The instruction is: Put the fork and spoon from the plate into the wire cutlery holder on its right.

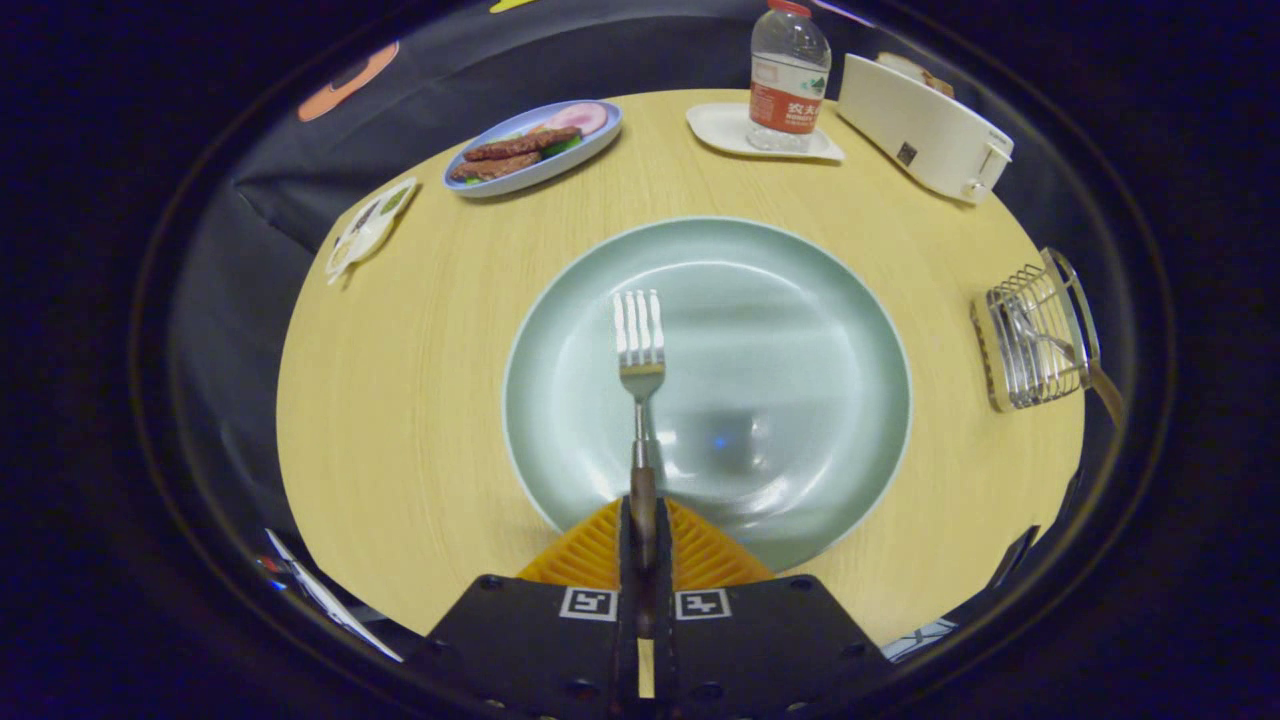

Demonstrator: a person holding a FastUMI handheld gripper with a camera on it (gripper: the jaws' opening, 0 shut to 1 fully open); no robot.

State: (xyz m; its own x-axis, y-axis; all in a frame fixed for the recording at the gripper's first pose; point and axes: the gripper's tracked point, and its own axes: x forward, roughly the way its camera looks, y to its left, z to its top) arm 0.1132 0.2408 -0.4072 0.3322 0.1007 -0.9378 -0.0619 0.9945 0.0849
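A metal fork (640,345) with a dark wooden handle points away from me over the pale green plate (800,330). My gripper (643,530) is shut on the fork's handle, both fingers pressing it from the sides. The tines reach to about the plate's middle. To the right of the plate, near the table's edge, stands the wire cutlery holder (1035,340). A wooden-handled utensil, seemingly the spoon (1075,365), rests inside the holder with its handle sticking out.
Beyond the plate stand an oval dish of food (535,145), a water bottle (788,75) on a small white tray (730,135), and a white toaster (925,130). A small white dish (370,228) sits at the table's far left edge. The round wooden table (400,380) is bare left of the plate.
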